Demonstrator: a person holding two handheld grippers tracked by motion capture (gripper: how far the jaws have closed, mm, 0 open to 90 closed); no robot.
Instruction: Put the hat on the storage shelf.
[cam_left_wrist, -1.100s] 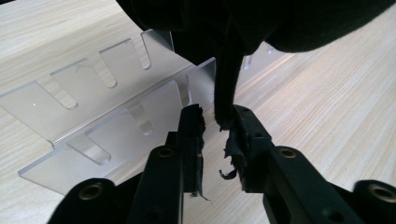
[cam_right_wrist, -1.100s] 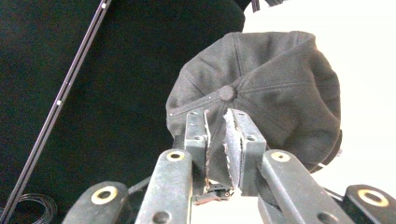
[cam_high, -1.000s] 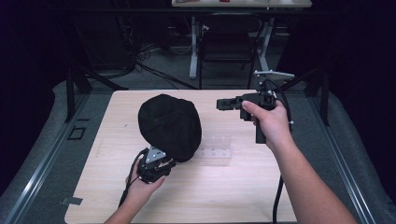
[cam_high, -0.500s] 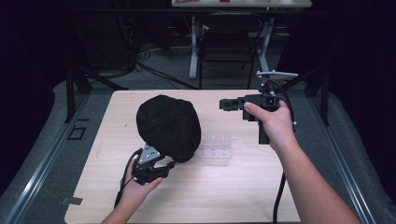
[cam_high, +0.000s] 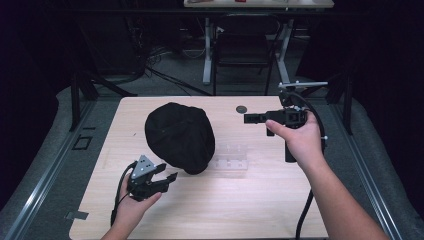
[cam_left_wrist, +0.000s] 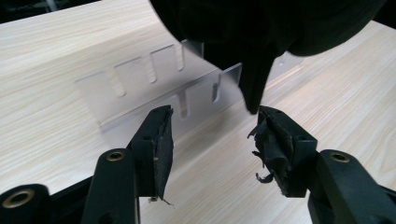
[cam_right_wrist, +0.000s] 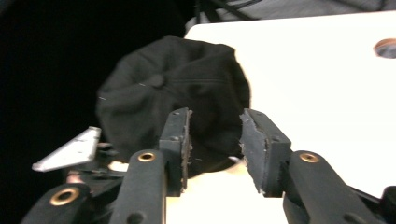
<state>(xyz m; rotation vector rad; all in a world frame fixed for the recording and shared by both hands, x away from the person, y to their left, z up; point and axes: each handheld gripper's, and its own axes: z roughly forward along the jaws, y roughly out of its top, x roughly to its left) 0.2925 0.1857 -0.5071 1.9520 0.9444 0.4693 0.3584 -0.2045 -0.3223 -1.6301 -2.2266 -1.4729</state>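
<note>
A black cap (cam_high: 180, 137) lies on the wooden table (cam_high: 260, 205), its right edge over a clear slotted plastic stand (cam_high: 231, 156). My left gripper (cam_high: 167, 177) sits just in front of the cap at its near-left edge. Its jaws have just been opening and nothing is between them. In the left gripper view the gripper (cam_left_wrist: 212, 121) stands open below the cap (cam_left_wrist: 280, 23), before the stand (cam_left_wrist: 154, 79). My right gripper (cam_high: 250, 118) hovers right of the cap, pointing left. Its jaws have just been opening. In the right gripper view it (cam_right_wrist: 215, 121) is open toward the cap (cam_right_wrist: 177, 79).
A small brown round spot (cam_high: 241, 108) marks the table behind the right gripper's tips. A chair and table legs stand on the dark floor beyond the far edge. The left gripper's grey plate (cam_right_wrist: 70, 149) appears in the right gripper view.
The left gripper has opened and drawn back a little to the left, off the cap's near edge. The right hand has hardly moved.
</note>
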